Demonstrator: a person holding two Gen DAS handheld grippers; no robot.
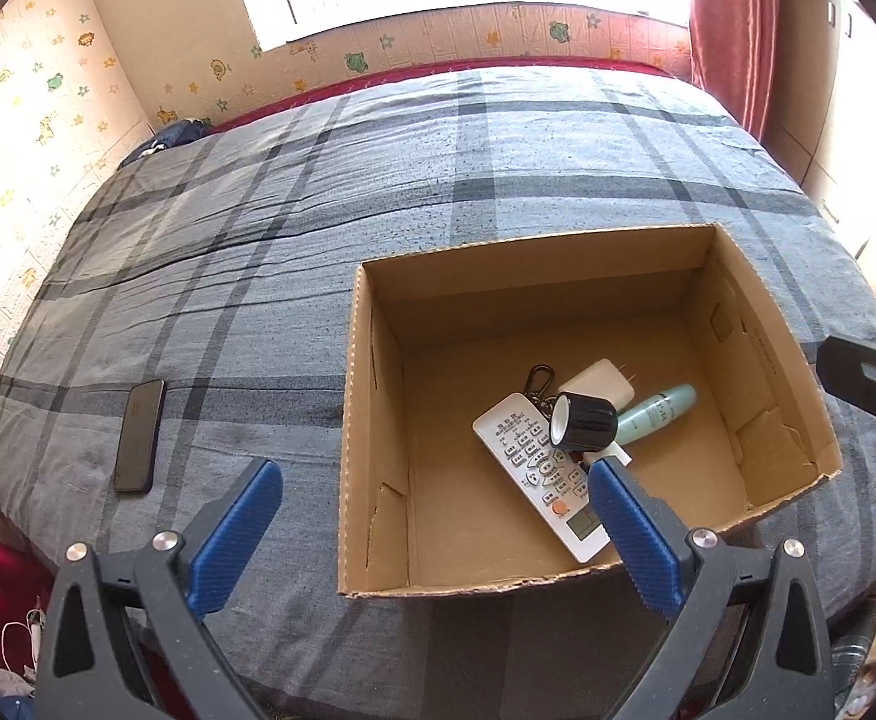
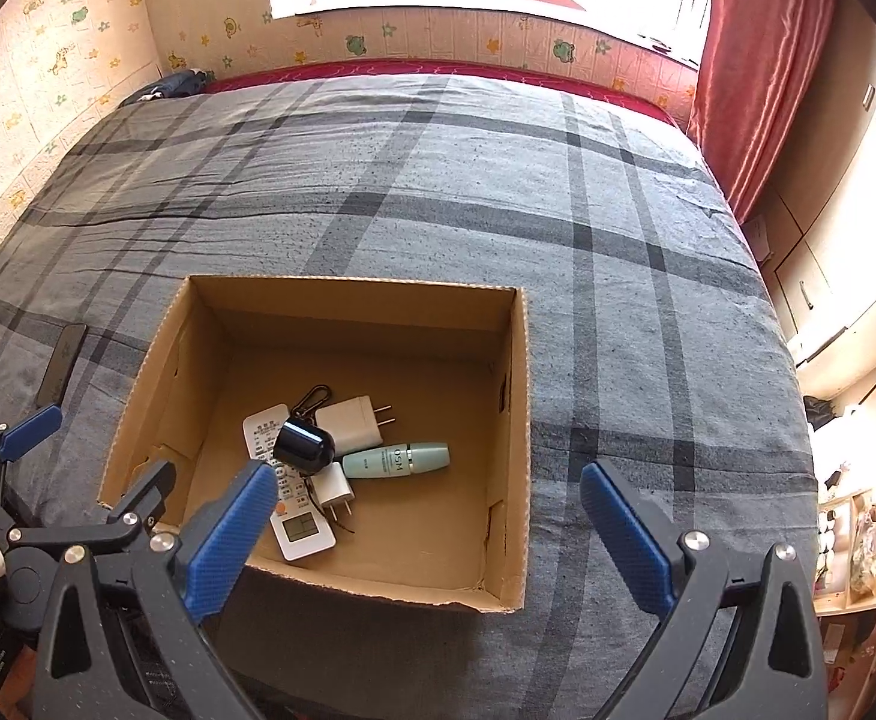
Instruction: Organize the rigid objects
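Inside corrugated cardboard box [image 2: 513, 420]: glossy black cap [image 2: 303, 449].

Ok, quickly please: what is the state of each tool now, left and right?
Left tool: open, holding nothing, above the near-left part of the cardboard box.
Right tool: open, holding nothing, above the same box.

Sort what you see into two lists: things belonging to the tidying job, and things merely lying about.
Job: cardboard box, remote control, black cap, white charger, green bottle, phone not yet boxed.

Lying about: dark clothing, red curtain.
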